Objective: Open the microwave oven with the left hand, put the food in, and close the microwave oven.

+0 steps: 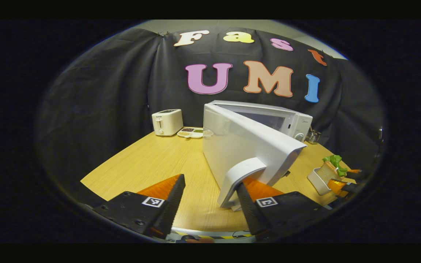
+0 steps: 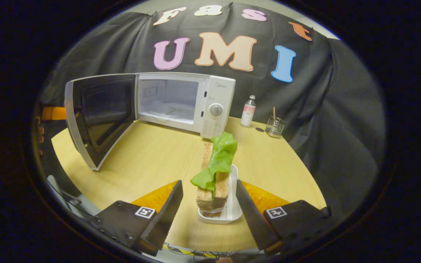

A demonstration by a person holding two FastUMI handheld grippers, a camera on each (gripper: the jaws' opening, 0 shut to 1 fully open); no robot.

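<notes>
The white microwave [image 2: 185, 102] stands at the back of the wooden table [image 2: 152, 157] with its door [image 2: 101, 113] swung wide and its cavity [image 2: 168, 98] bare. In the left gripper view the door [image 1: 243, 142] angles toward me, and its curved handle [image 1: 241, 175] lies against the right finger [image 1: 249, 204] of my open left gripper [image 1: 209, 186]. The food, a sandwich with green lettuce [image 2: 216, 164], stands in a white dish [image 2: 232, 212] between the fingers of my open right gripper [image 2: 208, 193]. The same dish [image 1: 318, 179] sits at the table's right.
A white toaster [image 1: 167, 121] and a small plate of snacks [image 1: 192, 132] stand at the back left. A bottle [image 2: 248, 110] and a glass holder [image 2: 275, 126] stand to the right of the microwave. The table's front edge runs just below both grippers.
</notes>
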